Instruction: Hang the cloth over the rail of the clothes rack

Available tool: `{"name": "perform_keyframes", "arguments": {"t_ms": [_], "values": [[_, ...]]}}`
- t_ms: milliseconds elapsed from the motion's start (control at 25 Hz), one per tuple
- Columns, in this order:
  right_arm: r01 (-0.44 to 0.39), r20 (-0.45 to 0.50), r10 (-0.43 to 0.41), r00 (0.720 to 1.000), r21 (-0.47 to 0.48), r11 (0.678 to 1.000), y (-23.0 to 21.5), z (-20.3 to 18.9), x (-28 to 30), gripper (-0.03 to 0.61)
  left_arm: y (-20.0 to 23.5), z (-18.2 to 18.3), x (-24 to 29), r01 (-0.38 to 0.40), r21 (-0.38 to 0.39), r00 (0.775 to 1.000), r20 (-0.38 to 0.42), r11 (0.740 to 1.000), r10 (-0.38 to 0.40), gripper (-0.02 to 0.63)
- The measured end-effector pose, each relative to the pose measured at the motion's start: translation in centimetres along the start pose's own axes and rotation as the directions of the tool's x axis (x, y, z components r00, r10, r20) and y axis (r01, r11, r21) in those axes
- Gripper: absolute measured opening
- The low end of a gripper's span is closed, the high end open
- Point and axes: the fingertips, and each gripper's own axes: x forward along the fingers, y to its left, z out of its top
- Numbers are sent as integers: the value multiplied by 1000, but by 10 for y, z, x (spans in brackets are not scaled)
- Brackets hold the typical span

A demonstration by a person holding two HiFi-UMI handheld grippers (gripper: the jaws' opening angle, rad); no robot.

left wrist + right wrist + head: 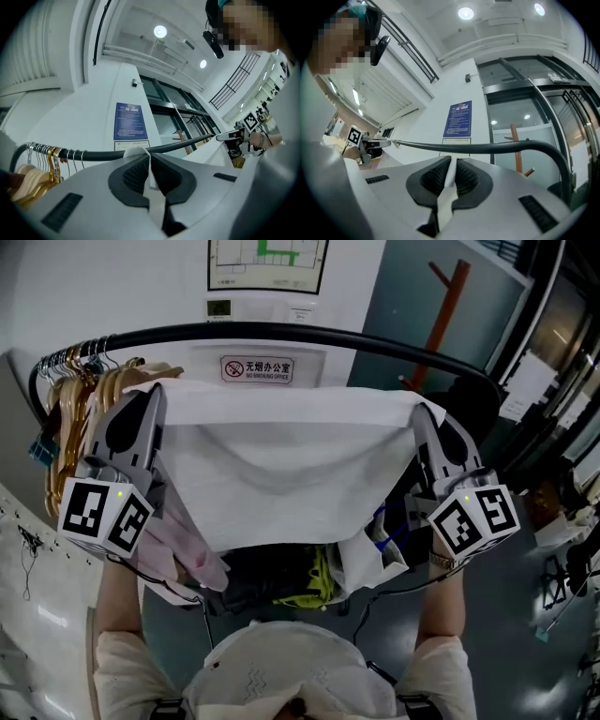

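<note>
A white cloth (pixel 281 460) hangs stretched between my two grippers, just below and in front of the black rail (pixel 309 335) of the clothes rack. My left gripper (pixel 150 395) is shut on the cloth's upper left corner, and my right gripper (pixel 422 413) is shut on its upper right corner. In the left gripper view the white cloth (pixel 149 173) is pinched between the black pads, with the rail (pixel 103 153) just beyond the tips. In the right gripper view a strip of cloth (pixel 449 180) sits between the pads, and the rail (pixel 497 147) crosses close above.
Wooden hangers (pixel 70 399) crowd the rail's left end. Below the cloth lie pink (pixel 192 554), yellow-green (pixel 314 592) and dark garments. A red-brown coat stand (pixel 441 315) stands behind the rack at the right. A white wall with a sign (pixel 257 369) is behind the rail.
</note>
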Motion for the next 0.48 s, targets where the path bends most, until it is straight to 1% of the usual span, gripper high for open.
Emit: {"name": "perform_keyframes", "arguments": {"t_ms": [120, 240, 360, 480], "values": [[-2, 11, 2, 1000, -42, 999, 0, 19, 7, 21, 4, 20, 5, 27, 33, 999, 28, 999, -28, 20], [-18, 25, 20, 1000, -54, 998, -1, 38, 13, 21, 9, 38, 11, 46, 63, 998, 39, 997, -48, 20], [-29, 42, 33, 999, -84, 996, -2, 58, 19, 21, 13, 57, 19, 52, 136, 998, 39, 989, -58, 20], [-30, 51, 37, 998, -133, 991, -4, 76, 28, 21, 16, 76, 26, 53, 227, 998, 29, 972, -61, 20]]}}
